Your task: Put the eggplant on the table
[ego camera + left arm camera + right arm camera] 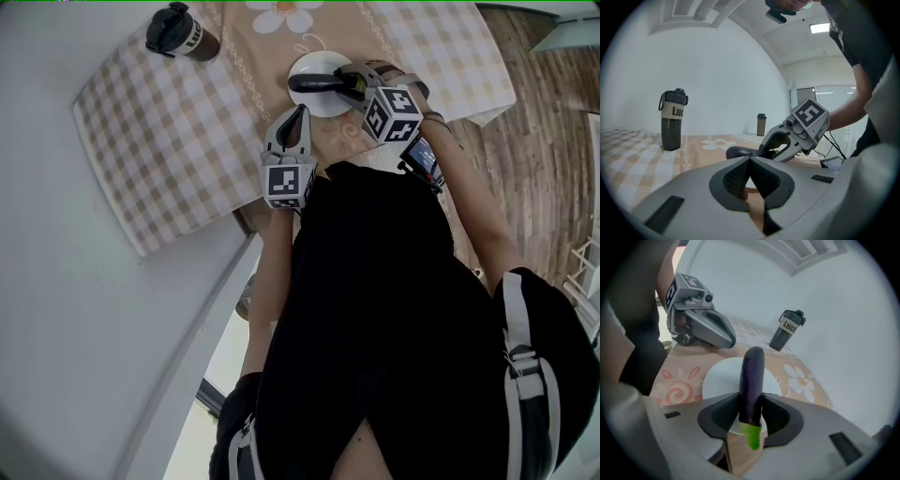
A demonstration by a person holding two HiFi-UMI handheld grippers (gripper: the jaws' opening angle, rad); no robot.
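The right gripper (752,414) was clamped on the eggplant (752,376). Its two dark, ribbed pads (725,416) pressed the flanks just above the bright green stem end, which poked out toward the camera. The eggplant was long, slim and glossy, deep purple, with a rounded tip that pointed away from the jaws. It lay over a round white plate (717,380) with a smooth surface. Whether it touched the plate could not be told. In the head view the eggplant (314,82) crossed the plate (314,105) sideways, with the right gripper (349,82) at its right end.

The left gripper (750,160) had its jaws brought together at the tips, with nothing between them. Its mesh-textured pads (736,178) formed a narrow V in a grey, matte plastic body. It sat just beside the plate on the near side, pointing at it.

The plate stood on a cloth (159,141) with beige and white checks. A tan middle strip of the cloth was printed with white daisies and orange swirls.

A dark cylindrical bottle (180,36) with a pale label band and a looped lid handle stood upright on the checks, well apart from the plate. From the left gripper view a second, smaller bottle (761,124) stood farther back.
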